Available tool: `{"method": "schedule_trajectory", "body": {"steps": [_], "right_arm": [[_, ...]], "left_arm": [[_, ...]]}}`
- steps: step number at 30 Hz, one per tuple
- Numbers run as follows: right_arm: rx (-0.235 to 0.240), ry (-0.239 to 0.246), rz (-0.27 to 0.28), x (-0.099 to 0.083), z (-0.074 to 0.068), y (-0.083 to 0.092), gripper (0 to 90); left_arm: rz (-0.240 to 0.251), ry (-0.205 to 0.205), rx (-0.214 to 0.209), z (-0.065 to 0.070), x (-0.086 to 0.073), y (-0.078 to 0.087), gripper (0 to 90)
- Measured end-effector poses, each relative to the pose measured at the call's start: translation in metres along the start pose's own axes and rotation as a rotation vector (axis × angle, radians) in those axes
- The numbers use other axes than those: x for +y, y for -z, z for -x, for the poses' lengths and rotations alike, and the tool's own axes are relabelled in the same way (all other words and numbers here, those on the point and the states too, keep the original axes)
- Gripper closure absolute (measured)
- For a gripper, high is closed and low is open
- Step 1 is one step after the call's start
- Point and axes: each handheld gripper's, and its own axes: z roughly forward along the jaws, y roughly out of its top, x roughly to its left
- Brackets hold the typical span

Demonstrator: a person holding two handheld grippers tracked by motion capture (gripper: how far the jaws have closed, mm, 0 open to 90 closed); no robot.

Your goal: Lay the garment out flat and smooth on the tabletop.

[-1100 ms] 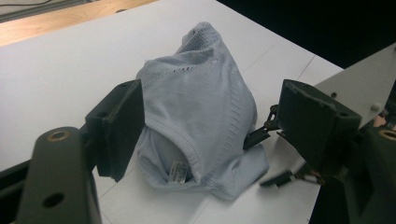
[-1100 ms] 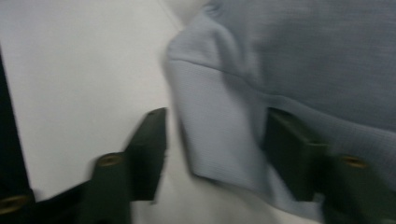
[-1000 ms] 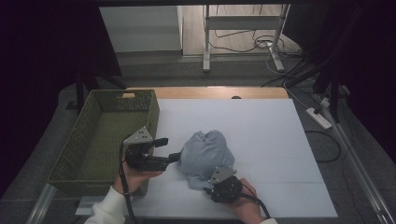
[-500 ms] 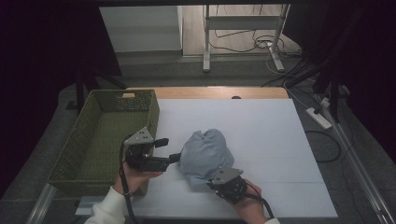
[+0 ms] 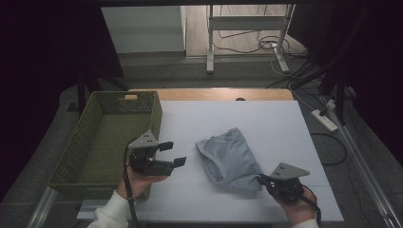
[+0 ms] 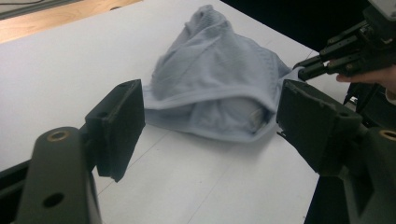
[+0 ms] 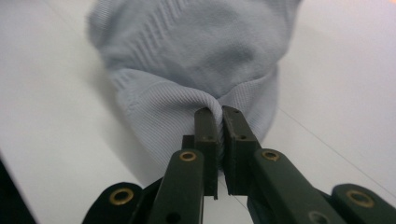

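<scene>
Black right tool (image 5: 264,179), nearest the table (image 5: 285,123) edge, has just closed its jaws, pinching the ribbed hem of the pale blue garment (image 5: 230,157) lying mid-table. Left tool (image 5: 176,153) hovers wide open, holding nothing, just beside the green woven basket (image 5: 95,118).

I look down on a white table (image 5: 266,118) with a wooden strip (image 5: 214,94) along its far edge. Beyond it, grey floor (image 5: 199,76), a metal stand (image 5: 247,33), and loose cables (image 5: 266,45). A power strip (image 5: 324,119) lies right. Darkness flanks both sides.
</scene>
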Motion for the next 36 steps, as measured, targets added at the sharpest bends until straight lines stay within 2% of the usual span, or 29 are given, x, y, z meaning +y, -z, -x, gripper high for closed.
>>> {"method": "schedule_trajectory", "body": {"steps": [4,7,11,16,18,21,22,26,27,28,29,32,33,35,36], "right_arm": [[-0.031,-0.025,-0.025,-0.011,0.013,0.005,85.4],[-0.061,-0.022,-0.056,-0.017,0.020,0.006,85.4],[-0.085,-0.030,-0.069,-0.022,0.030,0.005,85.3],[-0.080,-0.044,-0.084,-0.025,0.033,0.003,84.0],[-0.074,-0.039,-0.080,-0.024,0.033,0.004,80.2],[-0.086,-0.040,-0.045,-0.019,0.029,0.010,67.4],[-0.093,-0.035,-0.026,-0.016,0.027,0.013,62.6],[-0.106,-0.067,0.077,-0.005,0.023,0.027,52.0],[-0.106,-0.067,0.077,-0.005,0.023,0.027,52.0],[-0.105,-0.071,0.121,-0.001,0.019,0.030,48.5],[-0.106,-0.062,0.134,0.002,0.017,0.030,47.1],[-0.097,-0.038,0.148,0.007,0.010,0.027,44.6],[-0.088,-0.014,0.156,0.013,0.002,0.023,42.9],[-0.058,0.007,0.159,0.020,-0.004,0.017,42.8],[-0.058,0.007,0.159,0.020,-0.004,0.017,42.8]], "left_arm": [[-0.002,0.000,0.001,0.000,0.000,0.000,24.3],[0.000,-0.002,0.002,0.000,0.000,0.001,24.3],[0.001,-0.001,0.002,0.001,0.000,0.000,24.3],[-0.004,-0.003,0.000,0.001,0.000,-0.001,24.1],[-0.007,-0.004,0.000,0.001,0.000,-0.002,24.0],[-0.007,-0.007,-0.001,0.001,0.000,-0.002,23.9],[-0.004,-0.007,0.000,0.002,0.000,-0.002,23.9],[0.005,-0.003,0.002,0.001,0.000,0.000,23.9],[0.005,-0.003,0.002,0.001,0.000,0.000,23.8],[0.007,-0.002,0.004,0.001,0.000,0.000,23.9],[0.007,-0.002,0.003,0.001,0.000,0.000,23.9],[0.006,-0.001,0.003,0.001,0.000,-0.001,23.8],[0.004,-0.003,0.003,0.001,0.000,-0.001,23.8],[0.006,-0.003,0.005,0.000,0.000,0.000,23.7],[0.006,-0.003,0.005,0.000,0.000,0.000,23.7]]}}
